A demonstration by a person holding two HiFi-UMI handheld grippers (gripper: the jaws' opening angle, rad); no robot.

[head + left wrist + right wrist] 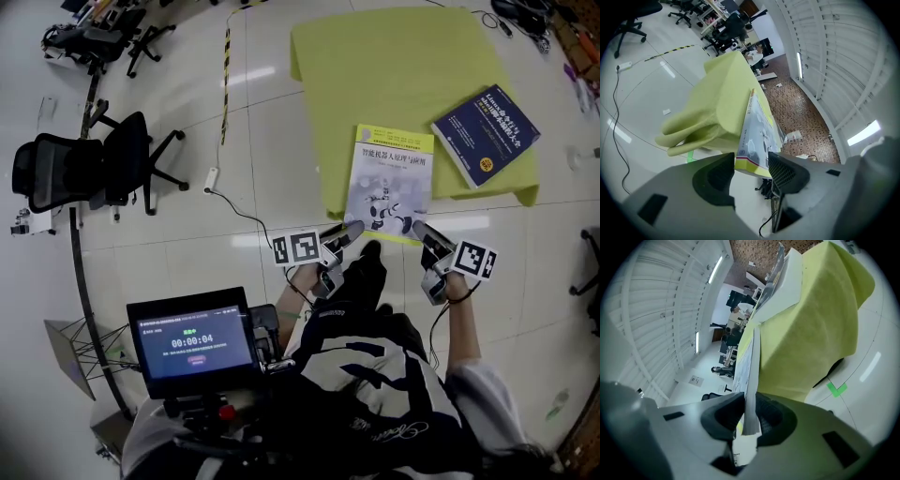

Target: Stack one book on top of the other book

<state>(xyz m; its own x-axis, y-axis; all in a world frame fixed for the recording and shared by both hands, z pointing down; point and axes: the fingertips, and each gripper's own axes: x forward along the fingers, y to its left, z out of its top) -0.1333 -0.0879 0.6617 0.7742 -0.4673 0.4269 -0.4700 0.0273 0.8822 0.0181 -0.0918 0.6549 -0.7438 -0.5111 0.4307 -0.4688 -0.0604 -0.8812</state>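
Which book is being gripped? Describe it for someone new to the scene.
A yellow-green cloth lies on the tiled floor with two books on it. The pale book sits at the cloth's near edge, between the left gripper and right gripper. Its white-grey cover with a yellow-green top band sets it apart from the dark blue book.

"00:00:04" on the screen (194, 342) at the head view's lower left
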